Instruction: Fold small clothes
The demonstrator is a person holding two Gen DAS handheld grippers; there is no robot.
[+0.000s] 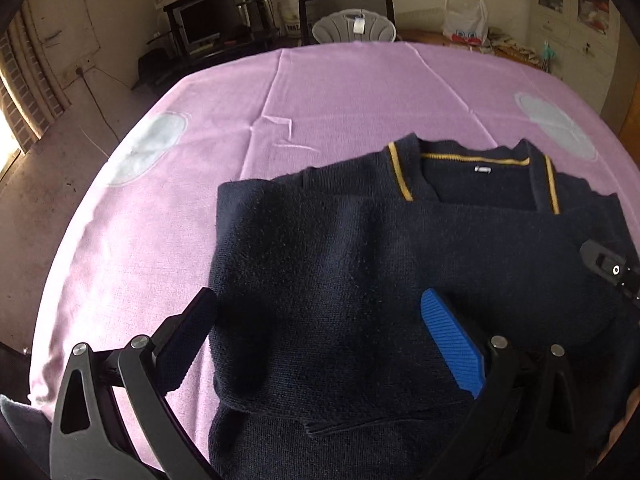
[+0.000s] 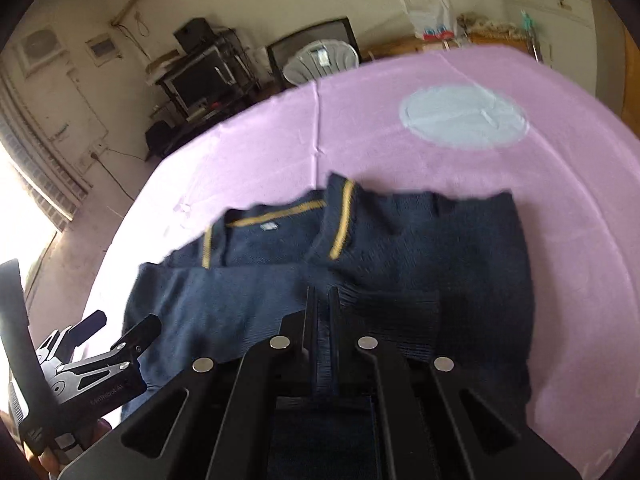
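A navy knit sweater [image 1: 360,248] with a yellow-striped collar [image 1: 404,184] lies partly folded on the pink tablecloth [image 1: 200,184]. My left gripper [image 1: 320,320] is open, its black finger [image 1: 192,332] off the sweater's left edge and its blue pad [image 1: 448,340] over the fabric. In the right wrist view the sweater [image 2: 440,248] fills the middle, collar [image 2: 340,220] toward the far side. My right gripper [image 2: 322,304] is shut on a fold of the sweater near its ribbed hem [image 2: 392,320]. The left gripper [image 2: 104,340] shows at the lower left there.
The tablecloth carries light blue round patches [image 1: 148,148] [image 2: 464,116]. Beyond the far table edge stand a black chair with a white fan-shaped thing [image 1: 352,24], a TV stand [image 1: 212,24] and a plastic bag [image 1: 468,20]. Bare pink cloth surrounds the sweater.
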